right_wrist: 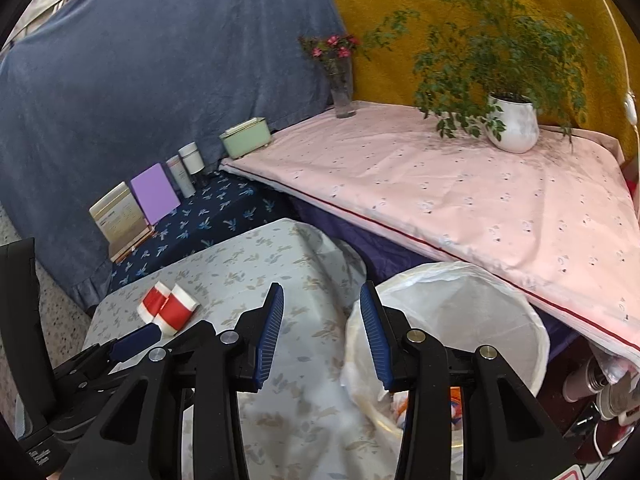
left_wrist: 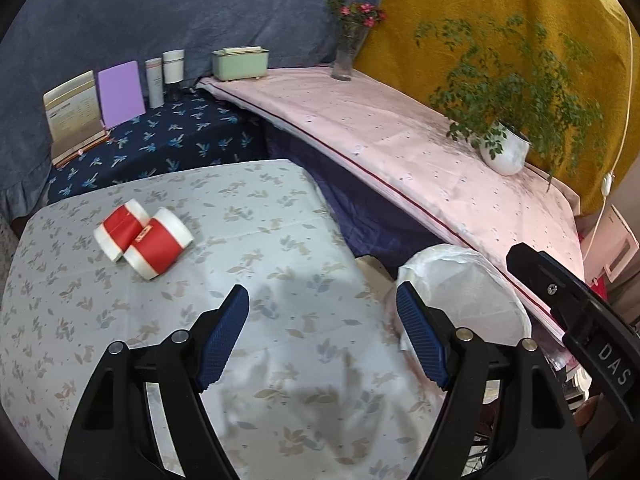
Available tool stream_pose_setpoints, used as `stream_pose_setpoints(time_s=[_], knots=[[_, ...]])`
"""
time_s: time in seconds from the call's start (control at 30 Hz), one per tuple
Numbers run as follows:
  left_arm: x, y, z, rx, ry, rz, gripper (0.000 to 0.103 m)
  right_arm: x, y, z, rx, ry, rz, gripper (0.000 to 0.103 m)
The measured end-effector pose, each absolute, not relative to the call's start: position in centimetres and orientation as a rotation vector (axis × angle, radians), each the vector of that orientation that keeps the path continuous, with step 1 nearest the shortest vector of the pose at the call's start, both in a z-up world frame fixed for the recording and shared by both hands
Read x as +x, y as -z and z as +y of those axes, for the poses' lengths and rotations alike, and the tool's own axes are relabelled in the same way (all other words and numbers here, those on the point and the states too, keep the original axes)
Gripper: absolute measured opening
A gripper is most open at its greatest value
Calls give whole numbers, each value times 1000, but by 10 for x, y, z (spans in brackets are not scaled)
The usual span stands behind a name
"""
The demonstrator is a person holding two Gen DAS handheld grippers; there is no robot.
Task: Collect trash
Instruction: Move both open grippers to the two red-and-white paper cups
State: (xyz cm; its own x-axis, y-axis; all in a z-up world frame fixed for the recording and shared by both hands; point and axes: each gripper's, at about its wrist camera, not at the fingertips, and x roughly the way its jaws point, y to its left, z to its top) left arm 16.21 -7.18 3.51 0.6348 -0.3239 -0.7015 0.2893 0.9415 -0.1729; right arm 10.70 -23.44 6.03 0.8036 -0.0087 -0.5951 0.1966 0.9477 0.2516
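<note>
Two red and white paper cups (left_wrist: 143,238) lie on their sides, touching, on the floral-clothed table (left_wrist: 280,248); they also show in the right wrist view (right_wrist: 168,307). A bin lined with a white bag (left_wrist: 464,292) stands at the table's right edge, and in the right wrist view (right_wrist: 460,312) some trash shows at its bottom. My left gripper (left_wrist: 322,332) is open and empty above the table, to the right of and nearer than the cups. My right gripper (right_wrist: 322,332) is open and empty over the bin's left rim. The left gripper's finger (right_wrist: 134,340) shows near the cups.
A pink-clothed table (right_wrist: 460,200) carries a potted plant (right_wrist: 512,120), a flower vase (right_wrist: 343,88) and a green box (right_wrist: 245,142). A dark blue patterned surface (left_wrist: 160,140) holds a calendar, a purple card and two containers. Bottles (right_wrist: 592,380) stand beyond the bin.
</note>
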Motion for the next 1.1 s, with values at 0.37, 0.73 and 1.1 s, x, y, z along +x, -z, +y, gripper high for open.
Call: stream_pose_setpoints(time_s=[0.37, 0.73, 1.1], knots=[[177, -29, 8, -99, 233, 808, 72, 137, -54, -164, 257, 14, 671, 39], [192, -17, 84, -88, 114, 793, 72, 167, -39, -93, 224, -94, 723, 48], [225, 8, 138, -24, 50, 817, 80, 216, 3, -40, 276, -165, 825, 59]])
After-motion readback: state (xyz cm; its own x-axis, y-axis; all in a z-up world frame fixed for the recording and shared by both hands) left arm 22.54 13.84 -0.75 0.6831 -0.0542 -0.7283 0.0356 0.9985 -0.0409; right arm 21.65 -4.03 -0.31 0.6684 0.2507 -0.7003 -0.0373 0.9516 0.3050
